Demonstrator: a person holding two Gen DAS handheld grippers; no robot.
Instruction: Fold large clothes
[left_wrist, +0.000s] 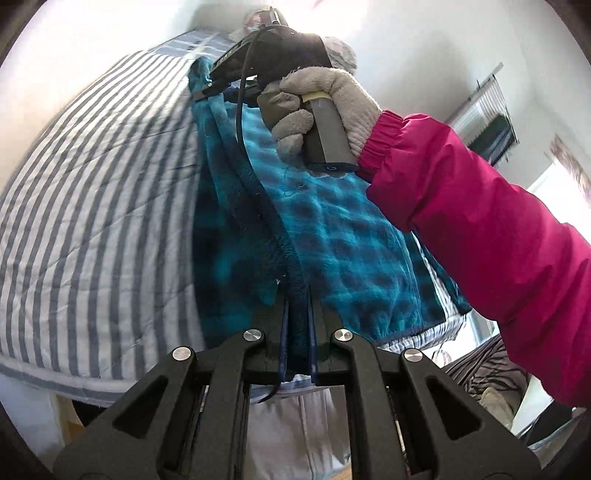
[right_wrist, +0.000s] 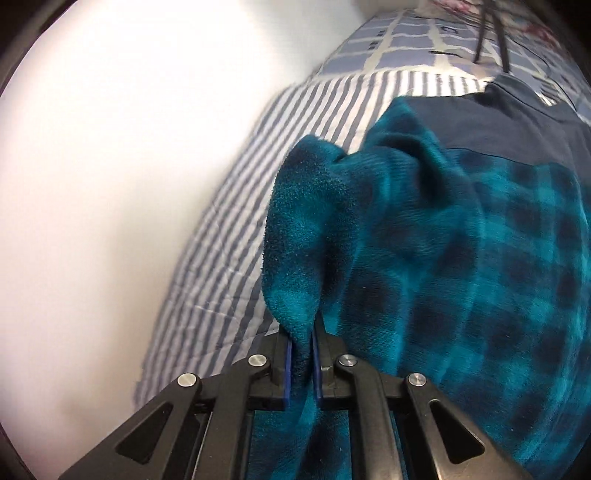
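Left wrist view first: the left gripper (left_wrist: 297, 314) is pinched tight on a bunched edge of the teal plaid fleece (left_wrist: 332, 229), right at the near end. From there the held edge can be followed away up the picture to the right gripper (left_wrist: 207, 88), gripped by a gloved hand (left_wrist: 317, 107) in a pink sleeve (left_wrist: 480, 206), so the long axis is stretched between the two grips. Over in the right wrist view, the right gripper (right_wrist: 303, 332) is clamped on a fleece corner (right_wrist: 295, 236), with the rest spread off to the right over the striped bed (right_wrist: 221, 236). Probably the fold gets made by carrying this edge sideways across the body, both ends kept level so nothing gets skewed.
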